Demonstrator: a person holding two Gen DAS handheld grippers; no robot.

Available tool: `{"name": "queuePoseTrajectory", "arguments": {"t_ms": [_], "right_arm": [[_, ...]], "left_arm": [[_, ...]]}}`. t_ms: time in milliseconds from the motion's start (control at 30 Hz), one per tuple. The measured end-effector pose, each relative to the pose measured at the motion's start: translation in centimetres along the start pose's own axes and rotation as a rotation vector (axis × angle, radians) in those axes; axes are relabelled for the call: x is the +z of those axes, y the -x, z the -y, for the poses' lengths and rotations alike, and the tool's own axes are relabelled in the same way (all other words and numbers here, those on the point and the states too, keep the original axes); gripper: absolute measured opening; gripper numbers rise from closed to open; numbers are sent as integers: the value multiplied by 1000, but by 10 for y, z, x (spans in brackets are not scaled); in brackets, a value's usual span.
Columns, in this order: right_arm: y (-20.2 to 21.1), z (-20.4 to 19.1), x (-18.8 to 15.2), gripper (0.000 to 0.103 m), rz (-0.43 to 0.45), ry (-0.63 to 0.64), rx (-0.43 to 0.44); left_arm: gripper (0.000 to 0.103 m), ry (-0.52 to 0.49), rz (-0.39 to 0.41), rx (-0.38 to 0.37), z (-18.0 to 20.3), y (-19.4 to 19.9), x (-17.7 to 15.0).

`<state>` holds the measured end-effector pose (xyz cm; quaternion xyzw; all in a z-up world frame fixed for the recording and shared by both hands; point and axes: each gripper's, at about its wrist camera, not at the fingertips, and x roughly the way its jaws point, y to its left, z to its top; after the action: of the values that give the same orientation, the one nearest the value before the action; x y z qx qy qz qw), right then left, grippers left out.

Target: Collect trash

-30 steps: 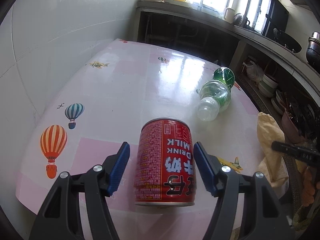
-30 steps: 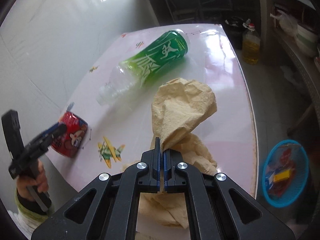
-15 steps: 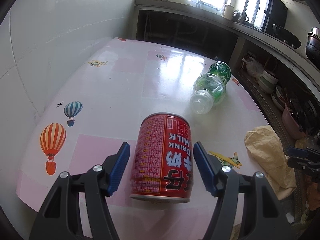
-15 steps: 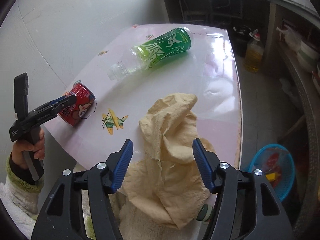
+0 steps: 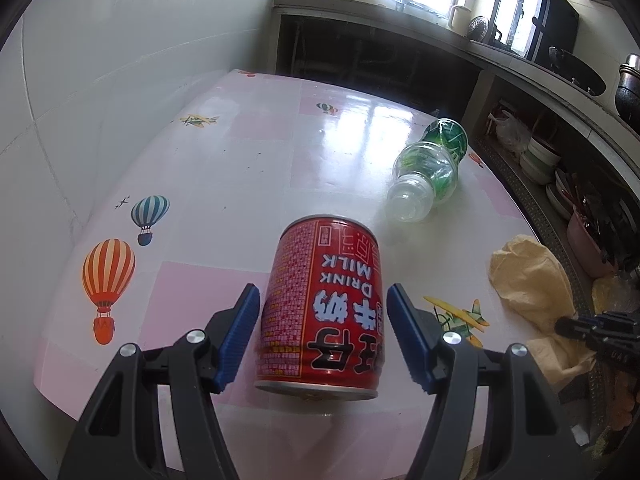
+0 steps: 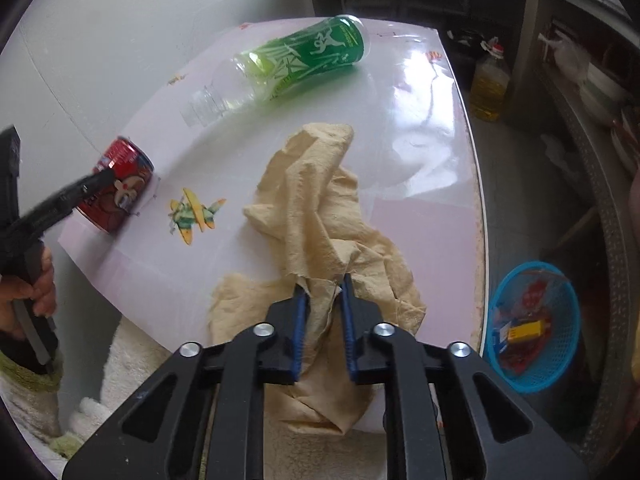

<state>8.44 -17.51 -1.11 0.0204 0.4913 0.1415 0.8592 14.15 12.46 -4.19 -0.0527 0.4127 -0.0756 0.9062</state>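
Observation:
A red milk-drink can (image 5: 324, 304) stands on the table's near edge between the fingers of my left gripper (image 5: 323, 292), which is open with a small gap on each side. The can (image 6: 120, 184) and that gripper (image 6: 80, 190) also show at the left of the right wrist view. My right gripper (image 6: 323, 284) is closing, its blue pads pinching a fold of the crumpled yellow cloth (image 6: 316, 200) at the table's near edge. An uncapped plastic bottle with a green label (image 6: 296, 60) lies on its side farther back.
The pink and white table (image 6: 420, 140) stands against a white tiled wall. A blue basket (image 6: 520, 380) holding wrappers sits on the floor to the right. A bottle of yellow oil (image 6: 490, 88) stands on the floor beyond. A hand (image 6: 36, 292) grips the left tool.
The right gripper let go of the lifted cloth, which dropped onto the table, opened wide, then closed again on a fold nearer the edge. The left gripper and can stayed put.

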Motion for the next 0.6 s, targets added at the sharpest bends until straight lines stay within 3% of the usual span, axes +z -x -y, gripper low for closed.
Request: {"name": "queuePoseTrajectory", "arguments": {"t_ms": [100,167,267,300,333,400,600], "right_arm": [[21,4,15,7,67,-28,52],[34,4,24,7,113,-46,166],[44,8,33,25,162,-114,356],[45,12,35,47,182,-150,346],[44,14,36,62,197,-166,299],[42,19,37,62,199,-174,206],[36,16,26,63,155,-127,120]], "left_arm": [[64,4,-1,-3,-3,-1,0],[64,6,-3,-2,-4,-2,0],[64,10,-3,-6,-6,-3,0],[64,12,-3,-7,-7,-3,1],[64,13,-2,-7,-8,-3,1],[64,16,-1,-9,-10,-3,1],[64,20,4,-13,-12,-3,1]]}}
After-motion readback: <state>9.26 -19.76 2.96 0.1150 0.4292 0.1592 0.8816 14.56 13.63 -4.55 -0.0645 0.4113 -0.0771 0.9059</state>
